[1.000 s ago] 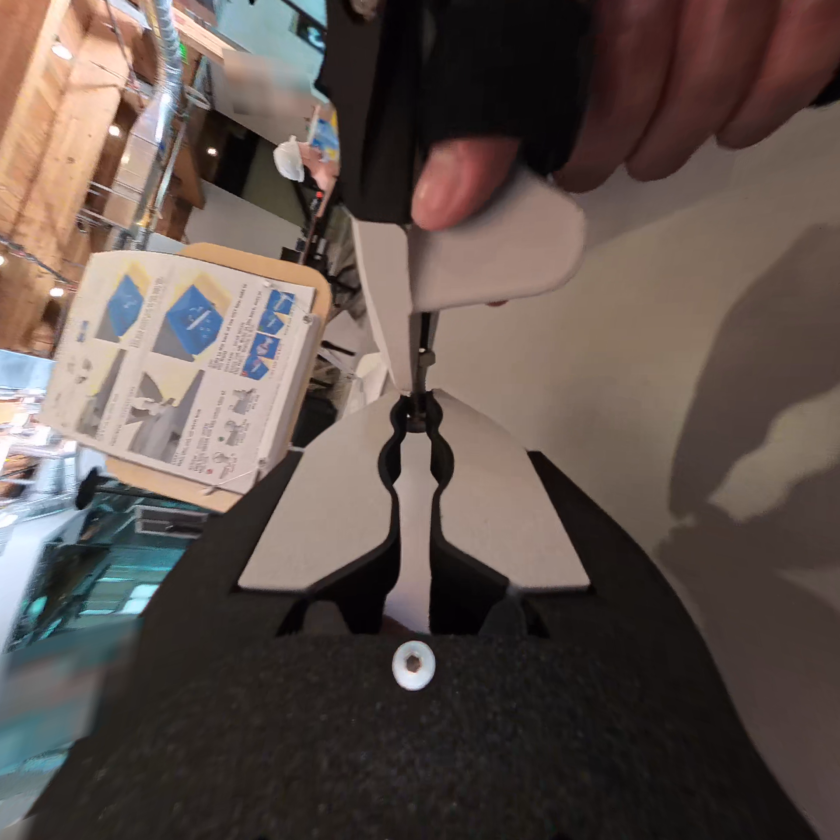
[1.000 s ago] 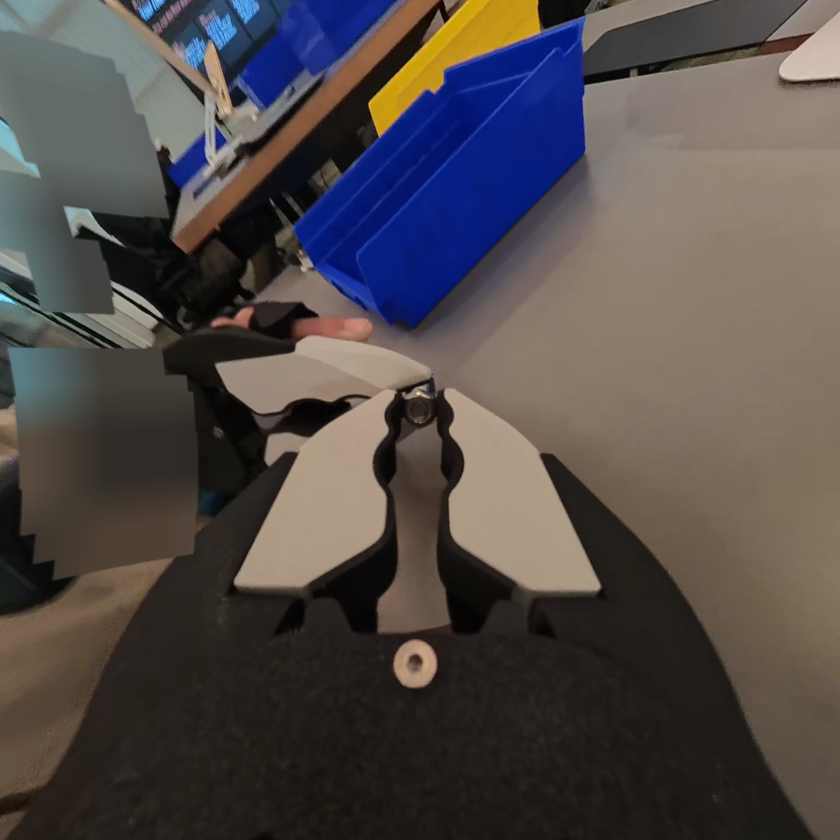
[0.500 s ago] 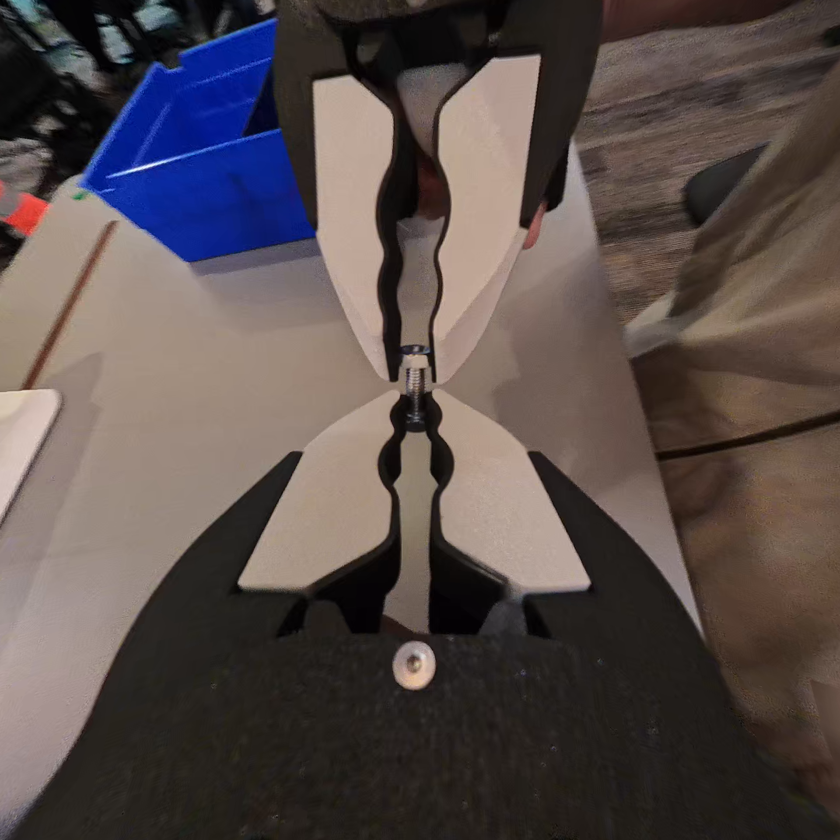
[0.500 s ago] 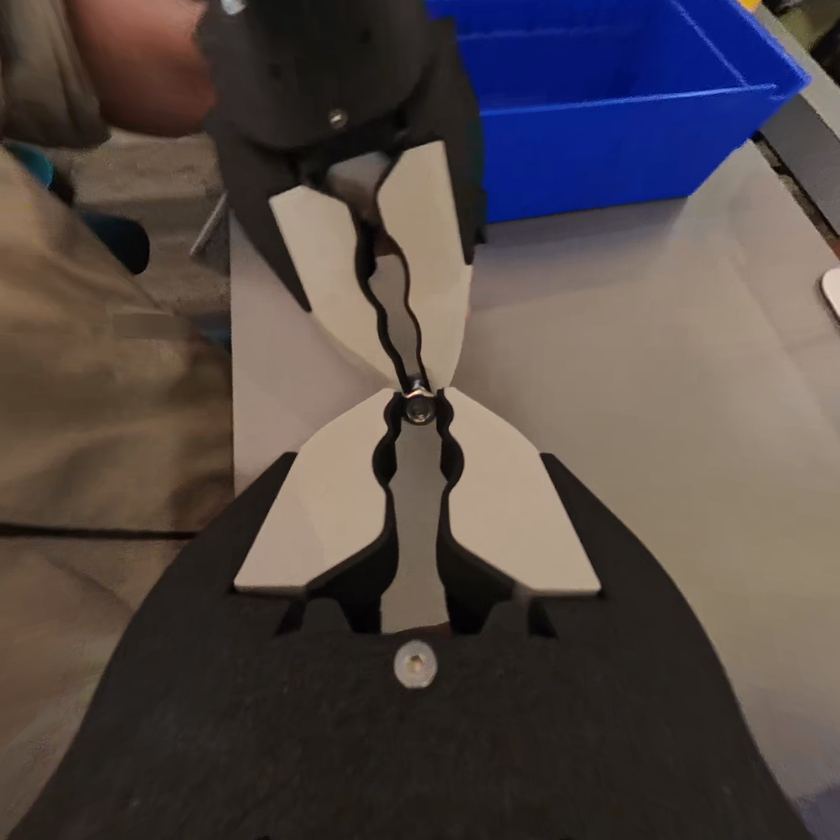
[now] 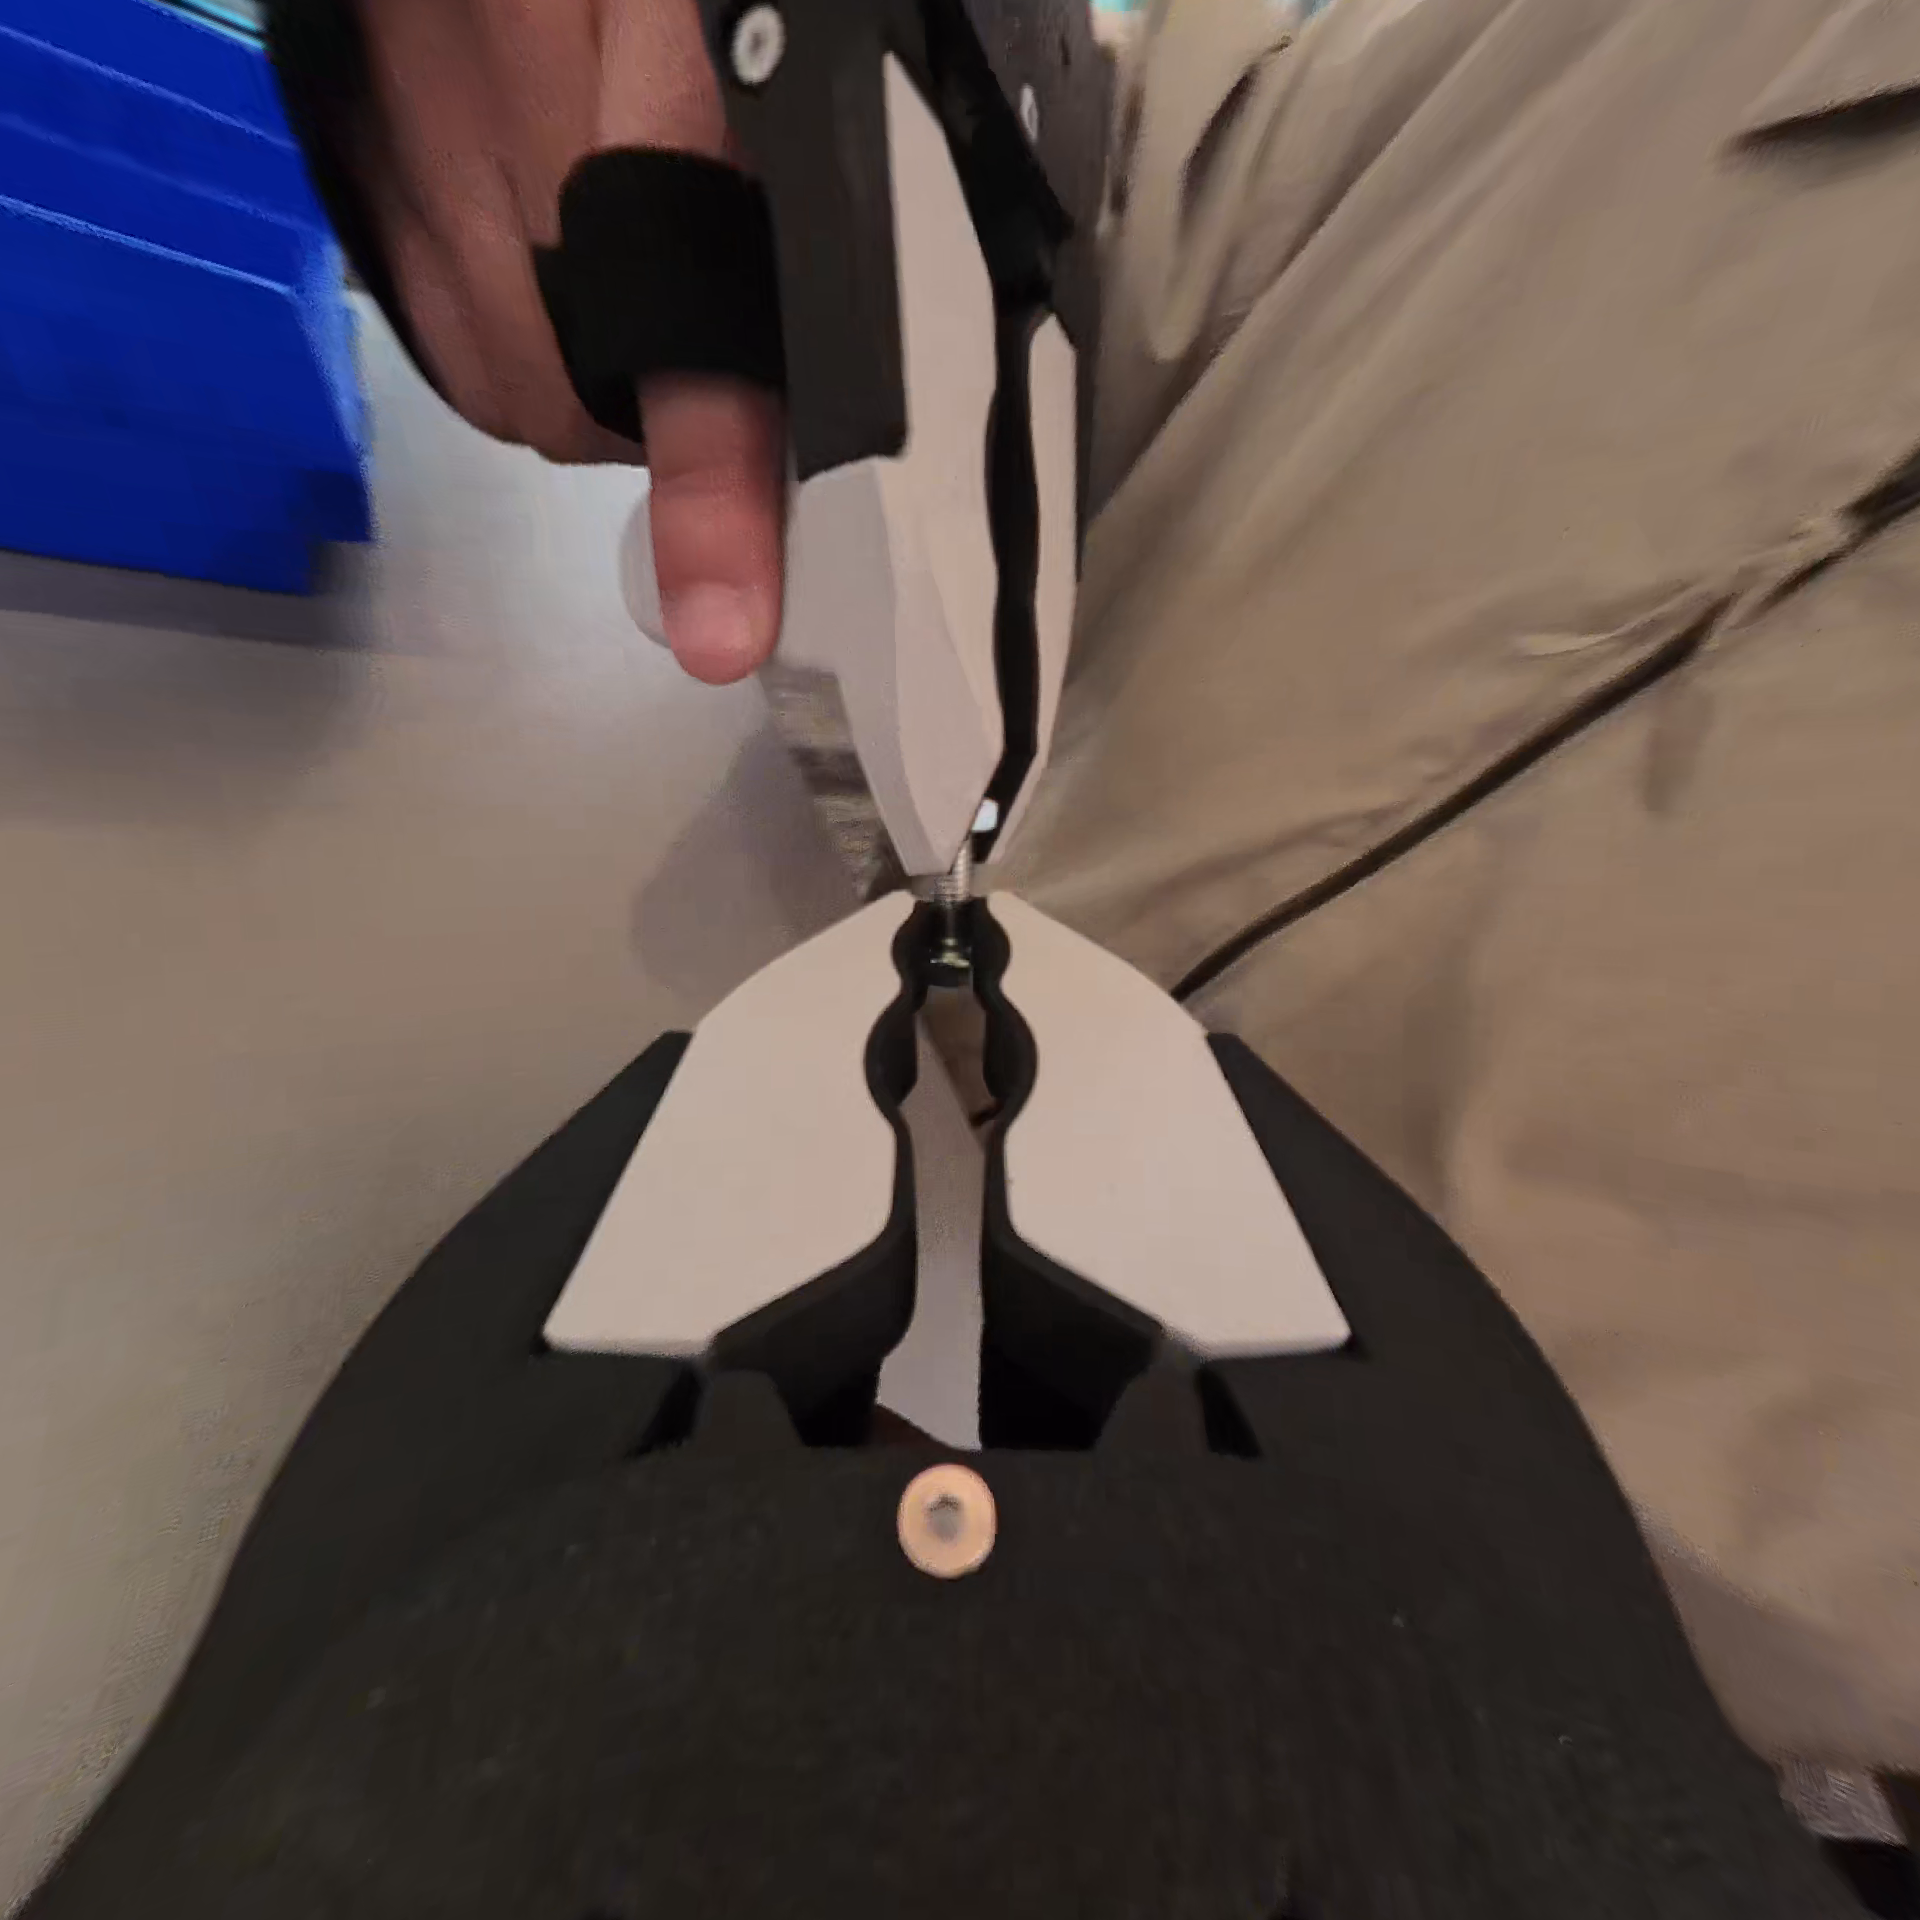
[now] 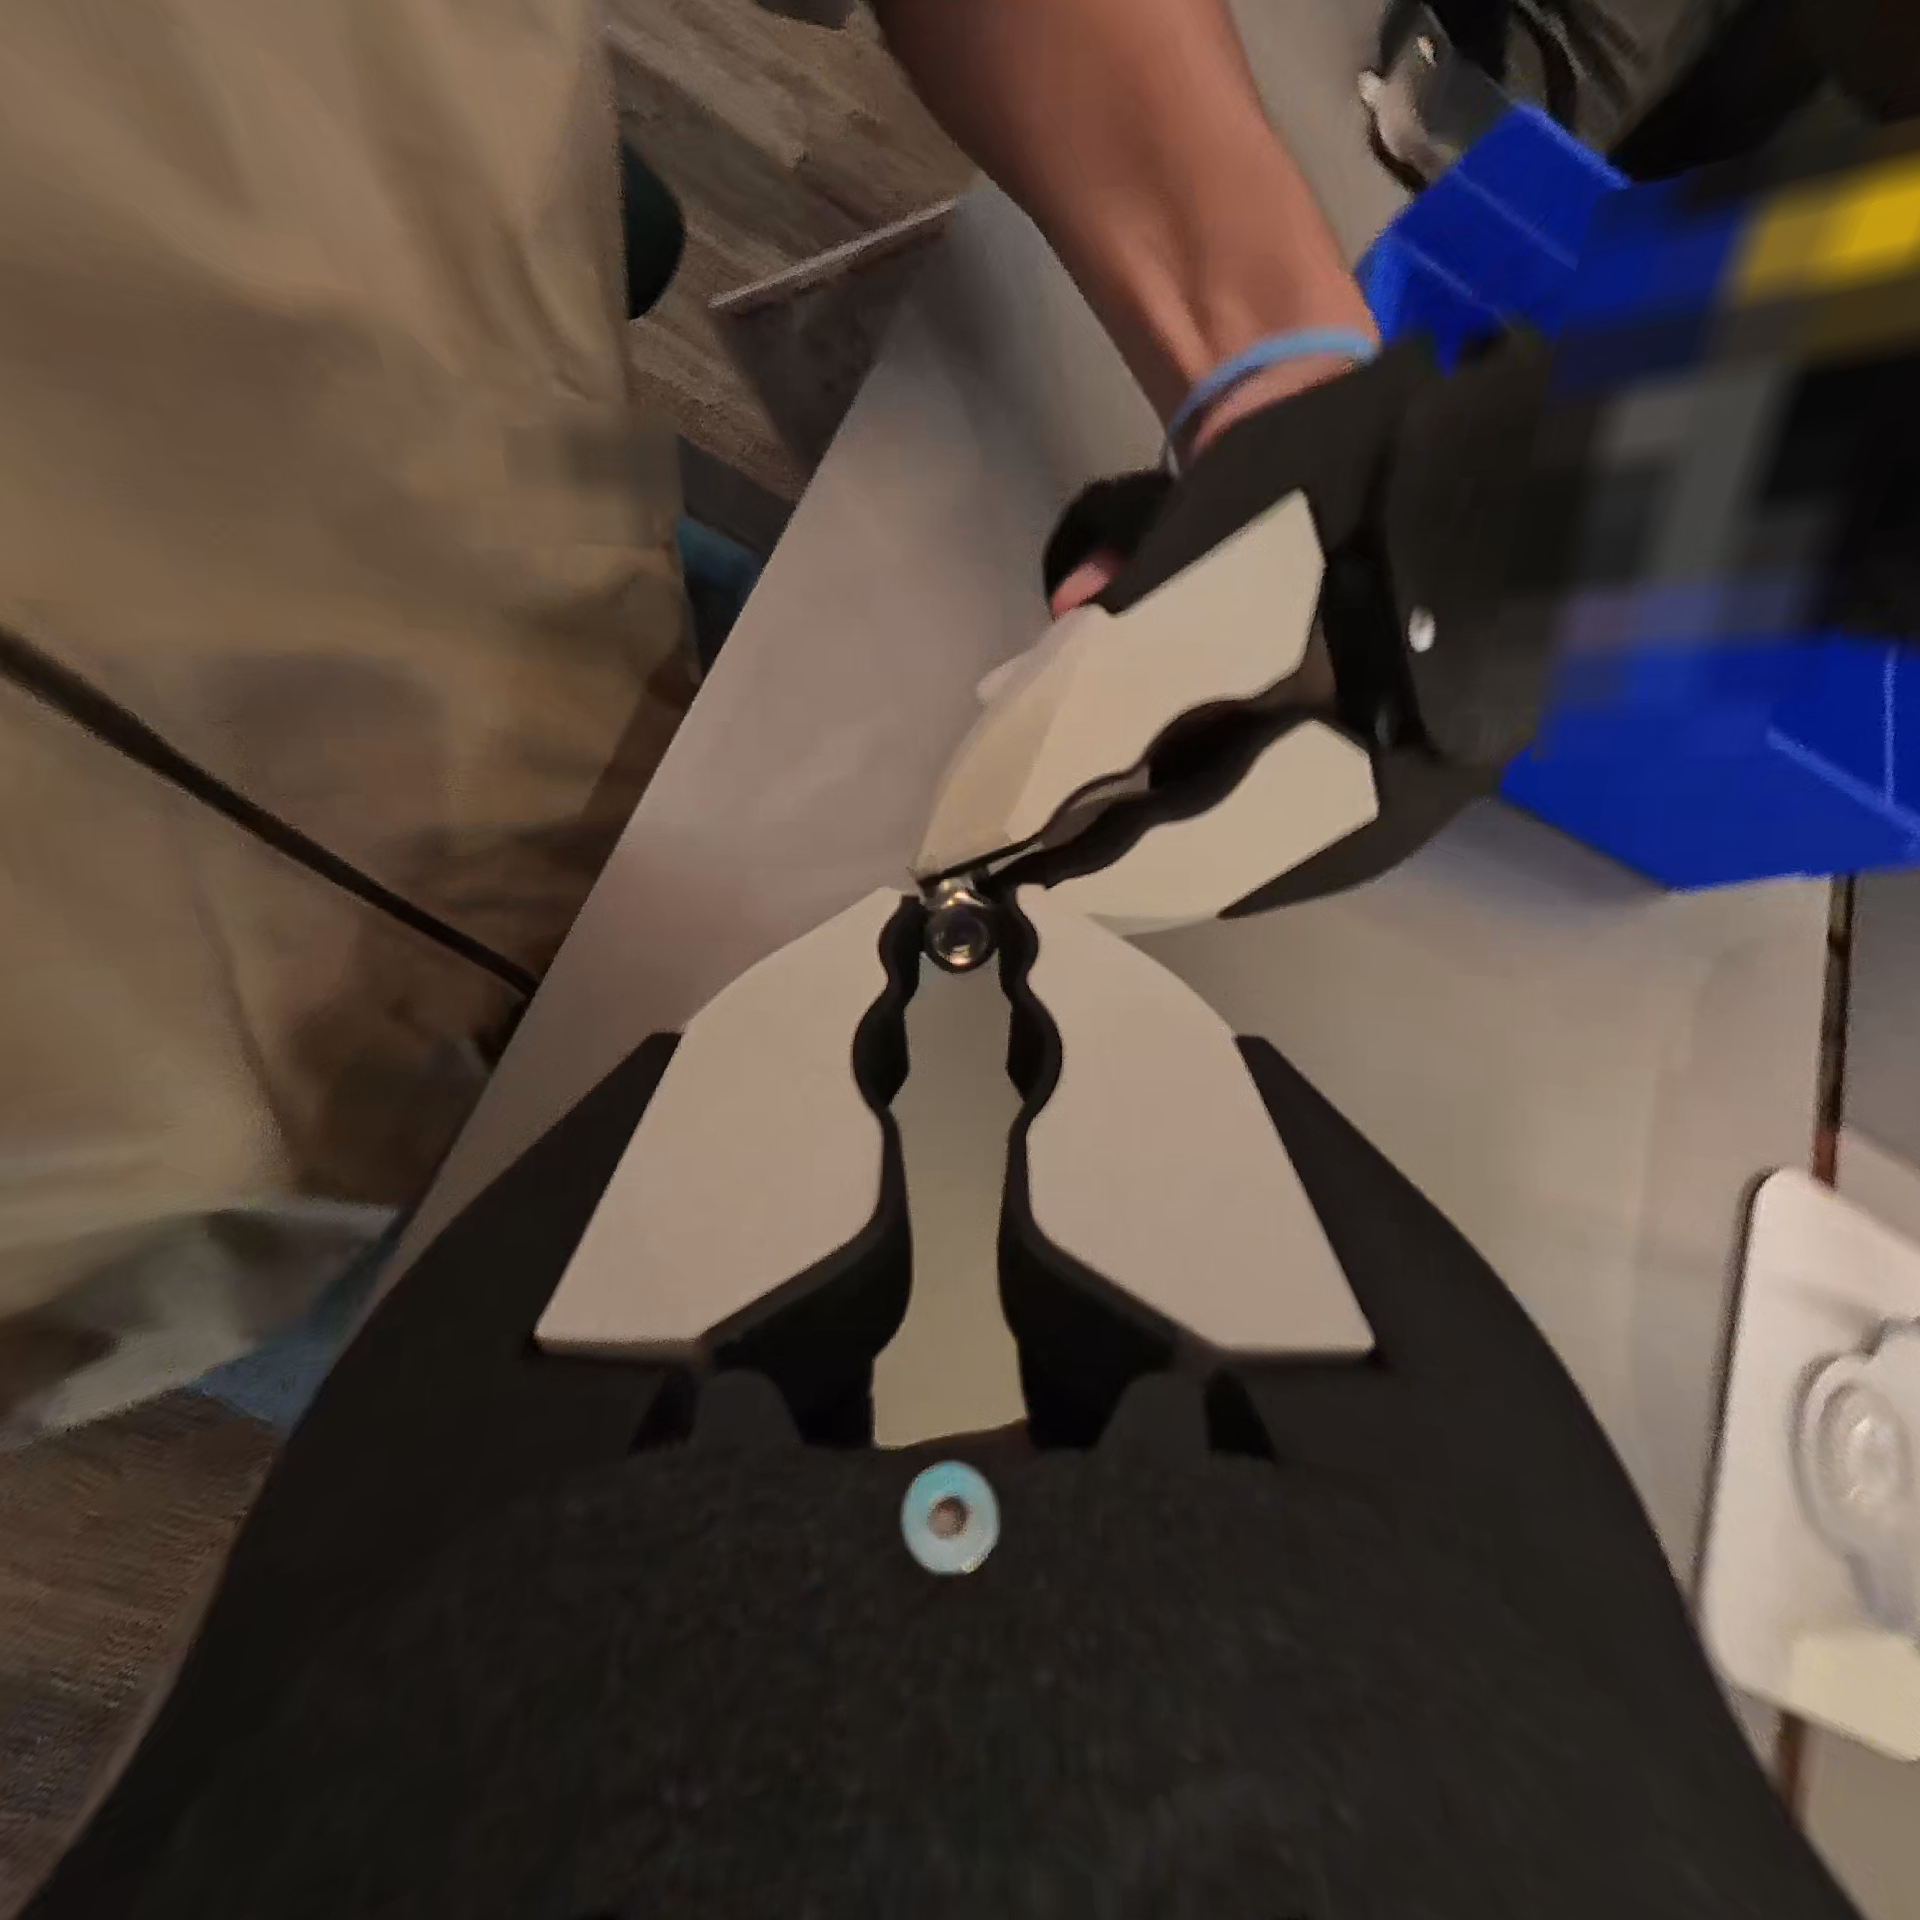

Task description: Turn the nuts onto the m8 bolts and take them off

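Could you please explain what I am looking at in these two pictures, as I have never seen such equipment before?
There is no robot here. A person holds a hand-operated, two-fingered claw in each hand, and each claw carries a camera looking along its pale fingers. One picture is from the left claw, the other from the right claw, and each also shows the opposite claw farther off. The person's hand, with a black finger strap, grips the right one. Both claws are shut on opposite ends of one small silver threaded bolt with its nut, held in the air near the smooth grey tabletop. Which claw has the nut is hard to tell. A blue plastic bin stands on the table, and the person's beige garment fills one side.
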The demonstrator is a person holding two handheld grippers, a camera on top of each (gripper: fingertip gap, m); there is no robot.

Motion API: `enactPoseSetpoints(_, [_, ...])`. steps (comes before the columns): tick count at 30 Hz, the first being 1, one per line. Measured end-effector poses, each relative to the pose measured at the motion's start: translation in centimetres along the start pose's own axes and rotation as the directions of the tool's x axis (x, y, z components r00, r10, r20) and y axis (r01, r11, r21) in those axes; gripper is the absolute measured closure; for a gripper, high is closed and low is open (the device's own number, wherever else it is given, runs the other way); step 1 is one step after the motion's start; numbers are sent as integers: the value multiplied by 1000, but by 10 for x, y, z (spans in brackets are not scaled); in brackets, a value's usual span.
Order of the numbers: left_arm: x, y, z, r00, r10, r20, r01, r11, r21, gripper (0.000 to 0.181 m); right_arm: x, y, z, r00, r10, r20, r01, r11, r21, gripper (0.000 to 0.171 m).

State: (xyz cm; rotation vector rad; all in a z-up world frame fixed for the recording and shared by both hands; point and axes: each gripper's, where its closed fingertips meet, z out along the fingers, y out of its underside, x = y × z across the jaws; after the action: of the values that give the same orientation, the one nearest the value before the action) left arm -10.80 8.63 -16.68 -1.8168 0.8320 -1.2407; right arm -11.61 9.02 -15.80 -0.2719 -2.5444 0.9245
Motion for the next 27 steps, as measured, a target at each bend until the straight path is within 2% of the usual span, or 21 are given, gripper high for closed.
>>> enactPoseSetpoints(5, [14,-4,-2,968,-106,-228,121,991,54,174,-2,-11,-3,985,-172,8,171,984,43,157])
enactPoseSetpoints(9, [16,-4,-3,949,-125,-291,151,986,69,174,-4,-15,-4,968,-251,-21,252,964,90,156])
enactPoseSetpoints(14, [1,1,-6,979,-101,-180,115,991,70,174,5,-2,-1,995,-86,-58,90,994,69,151])
enactPoseSetpoints(17, [-12,2,-8,997,-56,-52,60,994,88,174,9,3,-6,996,47,-69,-38,992,124,141])
enactPoseSetpoints(20, [-31,-3,-17,986,19,167,-39,992,118,174,25,16,-12,964,233,-131,-211,964,164,134])
enactPoseSetpoints(22, [-47,-4,-26,924,99,369,-138,987,82,174,40,31,-15,889,425,-168,-391,898,204,134])
enactPoseSetpoints(23, [-57,-5,-32,857,147,493,-193,980,43,174,44,38,-13,836,525,-160,-490,845,214,131])
enactPoseSetpoints(24, [-66,-5,-39,781,191,595,-232,973,-7,174,44,42,-10,785,606,-131,-570,788,230,124])
enactPoseSetpoints(25, [-71,-6,-44,701,241,671,-272,960,-62,174,48,46,-8,720,681,-132,-642,726,247,127])
enactPoseSetpoints(26, [-79,-8,-53,575,297,762,-309,941,-134,174,51,48,-6,658,744,-119,-699,662,272,129])
enactPoseSetpoints(27, [-80,-7,-56,502,349,792,-323,924,-202,174,53,44,-6,601,795,-79,-743,592,313,131])
